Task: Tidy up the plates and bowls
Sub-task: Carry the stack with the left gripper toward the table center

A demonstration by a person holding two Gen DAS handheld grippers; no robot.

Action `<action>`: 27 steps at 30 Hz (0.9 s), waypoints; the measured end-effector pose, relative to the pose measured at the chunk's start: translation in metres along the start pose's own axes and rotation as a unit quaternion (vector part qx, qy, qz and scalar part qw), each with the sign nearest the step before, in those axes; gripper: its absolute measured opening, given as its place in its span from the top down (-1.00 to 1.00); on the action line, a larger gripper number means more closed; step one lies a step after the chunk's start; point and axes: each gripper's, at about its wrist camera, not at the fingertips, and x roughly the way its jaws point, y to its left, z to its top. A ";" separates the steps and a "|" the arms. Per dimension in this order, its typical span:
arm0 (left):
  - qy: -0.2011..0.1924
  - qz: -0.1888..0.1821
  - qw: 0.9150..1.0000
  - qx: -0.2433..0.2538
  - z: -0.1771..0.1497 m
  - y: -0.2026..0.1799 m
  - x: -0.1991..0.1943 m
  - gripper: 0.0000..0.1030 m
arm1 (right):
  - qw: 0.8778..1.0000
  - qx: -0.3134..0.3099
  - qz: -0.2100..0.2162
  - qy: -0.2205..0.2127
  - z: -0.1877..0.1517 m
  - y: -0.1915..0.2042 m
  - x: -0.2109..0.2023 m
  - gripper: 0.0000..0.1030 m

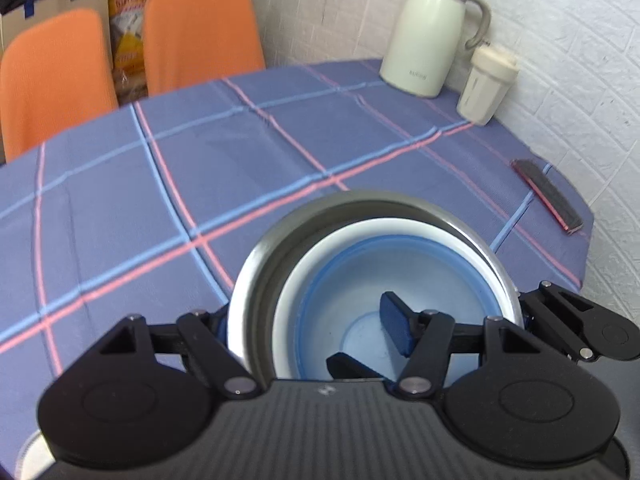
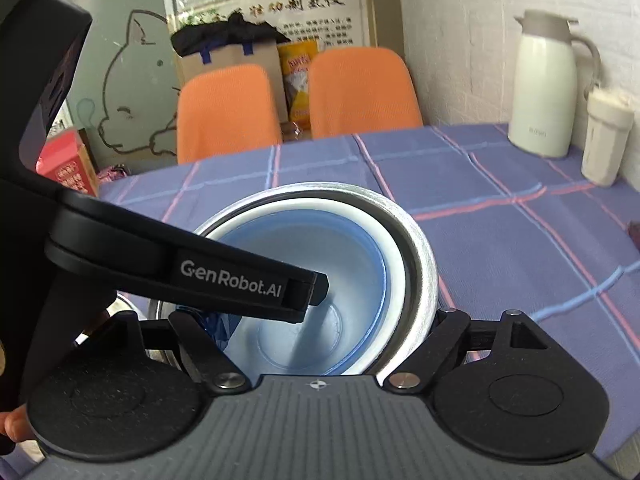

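Three bowls are nested on the checked tablecloth: a steel bowl (image 1: pixel 256 264) (image 2: pixel 424 264) outermost, a white bowl (image 1: pixel 384 226) (image 2: pixel 394 256) in it, and a blue bowl (image 1: pixel 360 264) (image 2: pixel 280 248) innermost. My left gripper (image 1: pixel 308 324) is open astride the stack's left wall. Its blue-padded finger (image 1: pixel 394 328) hangs inside the blue bowl, while the other is hidden outside the steel rim. My right gripper (image 2: pixel 326 322) is open astride the right wall, with one pad (image 2: pixel 216 328) inside. The left gripper's branded finger (image 2: pixel 240 276) reaches into the bowl in the right wrist view.
A cream thermos jug (image 1: pixel 428 36) and a lidded cup (image 1: pixel 486 84) stand at the far right by the brick wall. A dark, red-edged flat object (image 1: pixel 548 196) lies near the right table edge. Two orange chairs (image 1: pixel 200 32) stand behind the table. A hand (image 2: pixel 12 428) shows at lower left.
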 end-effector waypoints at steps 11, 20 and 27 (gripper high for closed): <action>-0.012 0.103 0.993 -0.048 -0.060 0.053 -0.095 -0.25 | 0.990 -0.051 0.133 0.021 -0.013 0.091 -0.005 -0.38; 0.015 0.114 0.987 -0.117 -0.117 0.096 -0.098 -0.25 | 0.982 -0.078 0.156 0.076 -0.036 0.129 0.012 -0.38; -0.010 0.136 0.988 -0.076 -0.121 0.088 -0.094 -0.51 | 0.983 -0.089 0.141 0.076 -0.043 0.127 0.016 -0.36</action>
